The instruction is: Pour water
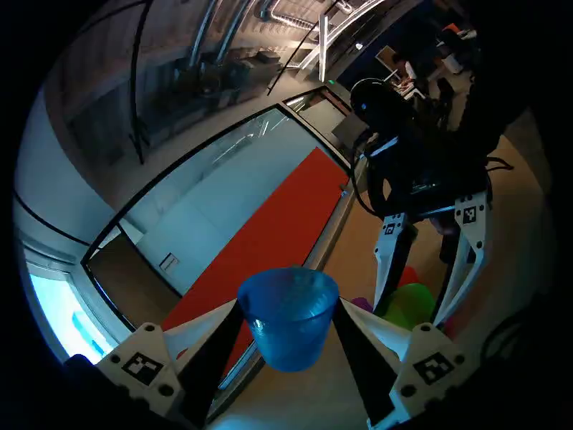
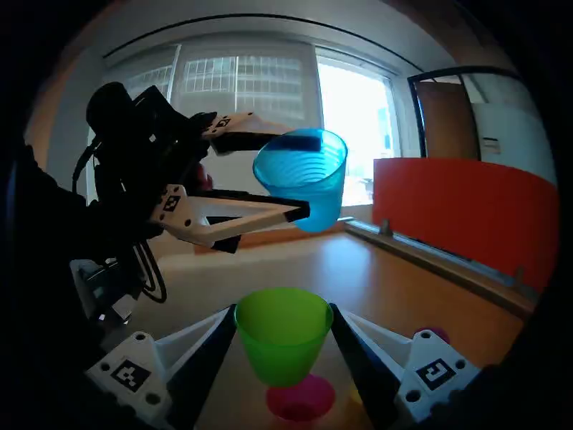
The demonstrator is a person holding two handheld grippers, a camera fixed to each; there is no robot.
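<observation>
**Left gripper view:** The blue cup [image 1: 288, 333] is clamped betw. both fingers of the left claw [image 1: 288, 314], w/ its rim at top of frame and its long axis crossing the fingers. Beyond it, the bench [image 1: 362, 247] is bounded by a rail along a red panel [image 1: 279, 222]. At right, well apart, the right claw [image 1: 414, 307] is seen closed on a green cup [image 1: 415, 299].

**Right gripper view:** The green cup [image 2: 283, 342] is gripped by both fingers of the right claw [image 2: 283, 319], upright w/ mouth up, and is held over a pink cup [image 2: 301, 403]. Open bench [image 2: 401, 283] is seen ahead, as far as the rail under the red panel [image 2: 465, 208]. The left claw [image 2: 311, 175] is held higher, clamped on the blue cup [image 2: 304, 179]. That cup is tipped, w/ its mouth turned toward the camera so the ribbed inside is seen. It is clear of the green cup's rim.
</observation>
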